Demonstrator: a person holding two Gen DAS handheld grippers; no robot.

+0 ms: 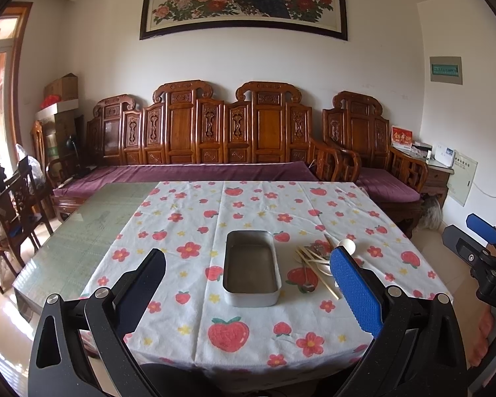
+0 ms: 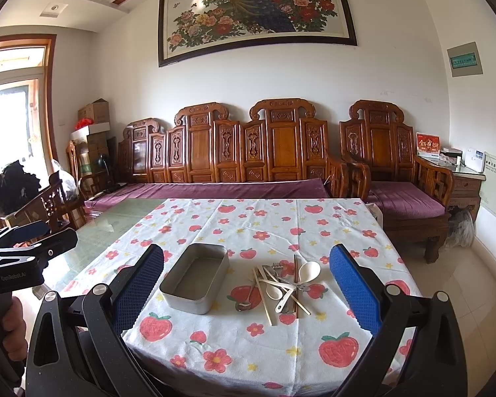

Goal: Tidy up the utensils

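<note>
An empty metal box lies on the strawberry-print tablecloth. Just right of it is a loose pile of utensils: white spoons, a metal spoon, wooden chopsticks. My left gripper hovers open at the near table edge, with the box between its fingers in the view and nothing held. My right gripper is open too, framing the box and the pile, held clear of both. Each gripper shows at the edge of the other's view.
The cloth covers the right part of a glass-topped table. A carved wooden sofa with purple cushions stands behind it, an armchair to the right, dark chairs to the left. Tiled floor lies to the right.
</note>
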